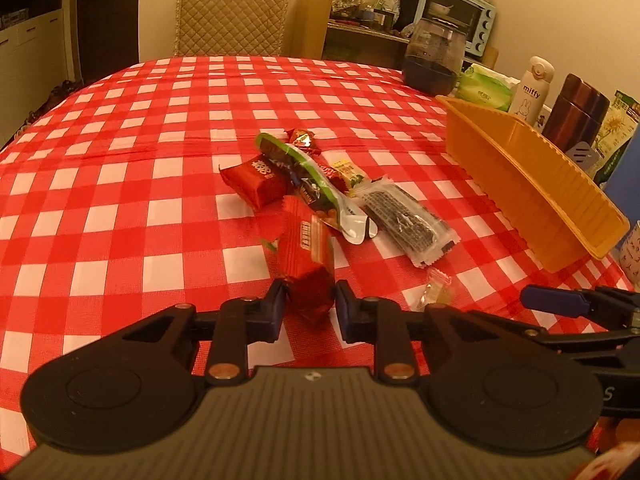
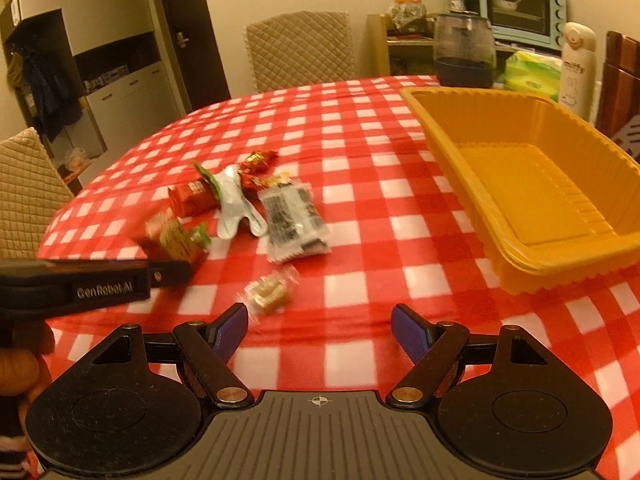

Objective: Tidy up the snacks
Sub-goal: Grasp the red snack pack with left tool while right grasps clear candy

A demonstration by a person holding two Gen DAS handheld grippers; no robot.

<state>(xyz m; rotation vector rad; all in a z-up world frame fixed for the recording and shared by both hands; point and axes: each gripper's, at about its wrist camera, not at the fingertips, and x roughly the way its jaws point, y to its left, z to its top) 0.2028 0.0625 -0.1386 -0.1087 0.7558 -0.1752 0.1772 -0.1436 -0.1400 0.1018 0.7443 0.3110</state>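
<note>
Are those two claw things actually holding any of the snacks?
The left gripper pinches a red snack packet by its crimped near end. The right gripper is open, empty.

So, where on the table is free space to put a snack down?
The orange tray is empty inside. Bare checked cloth lies between it and the snack pile. The far corner is crowded with bottles.

The checked tablecloth (image 2: 352,128) lies bare across its far half and between the snack pile (image 2: 256,204) and the orange tray (image 2: 496,232), leaving an open lane there. A small clear-wrapped candy (image 2: 270,294) sits alone near the front edge. Behind the tray, a dark jar (image 2: 464,46), tissue pack (image 2: 532,72) and white bottle (image 2: 578,68) crowd the far right.
</note>
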